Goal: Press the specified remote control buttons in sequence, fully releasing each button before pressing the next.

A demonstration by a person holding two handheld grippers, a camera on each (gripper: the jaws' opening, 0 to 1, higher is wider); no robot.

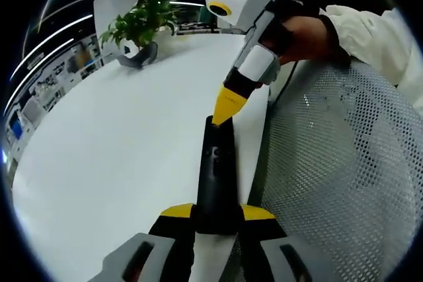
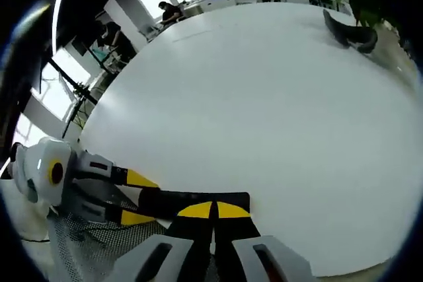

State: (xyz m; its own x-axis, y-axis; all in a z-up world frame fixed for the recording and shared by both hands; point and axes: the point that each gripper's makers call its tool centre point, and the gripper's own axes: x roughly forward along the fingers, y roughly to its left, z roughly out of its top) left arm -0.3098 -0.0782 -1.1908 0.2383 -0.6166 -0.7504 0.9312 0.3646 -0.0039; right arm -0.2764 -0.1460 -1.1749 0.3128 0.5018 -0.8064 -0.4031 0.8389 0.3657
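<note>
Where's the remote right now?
In the left gripper view, the black remote is clamped in the left tool at the white table's near edge, with the right tool's shut yellow tip on its far end.

1. Remote (image 1: pixel 217 183): plain black.
2. My left gripper (image 1: pixel 217 219): yellow tips, black and grey behind.
3. My right gripper (image 1: pixel 229 107): yellow tip, white-grey body.
4. Table (image 1: pixel 119 156): white.
5. Plant (image 1: pixel 141 21): green leaves, dark pot.
6. Mesh (image 1: pixel 330 176): grey, dotted holes.
</note>
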